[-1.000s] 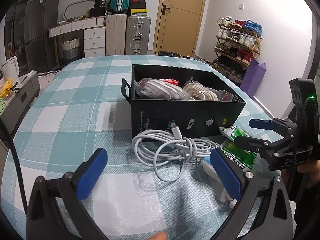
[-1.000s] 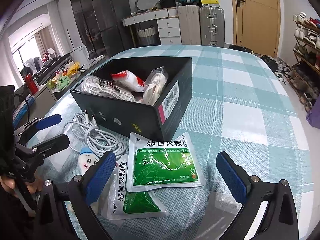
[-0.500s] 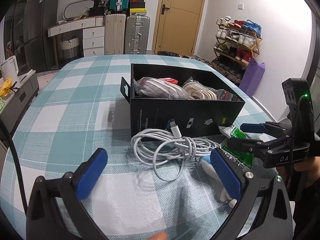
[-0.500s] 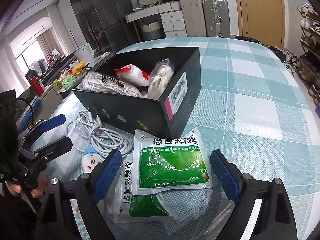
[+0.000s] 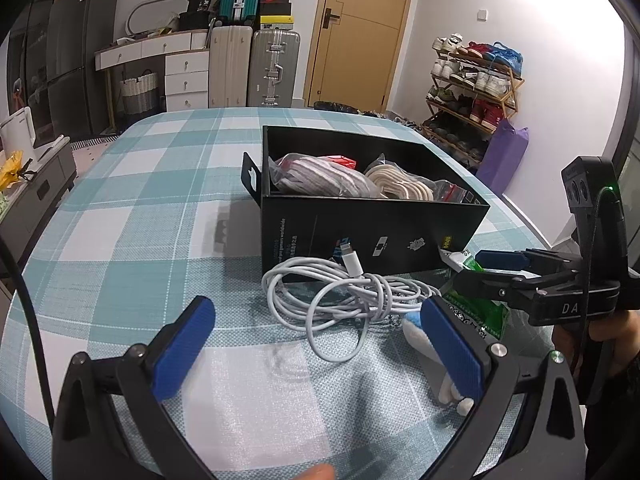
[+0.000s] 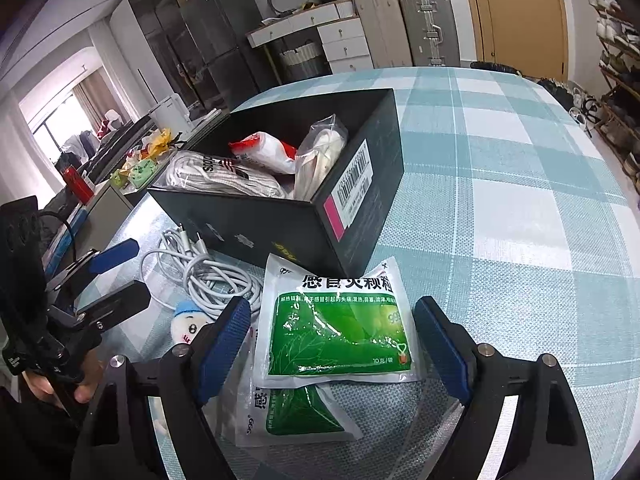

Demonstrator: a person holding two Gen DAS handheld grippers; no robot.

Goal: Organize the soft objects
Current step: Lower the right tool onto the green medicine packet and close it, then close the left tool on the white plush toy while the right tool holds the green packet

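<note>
Checked woven tablecloth (image 6: pixel 520 160), rectangular black box (image 6: pixel 280 236), glossy green sachet (image 6: pixel 340 332), coiled white cable (image 5: pixel 340 292)

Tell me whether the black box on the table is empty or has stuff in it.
Partly filled. The open-topped black box holds a bagged grey bundle, a red and white packet and a bagged cream rope.
</note>
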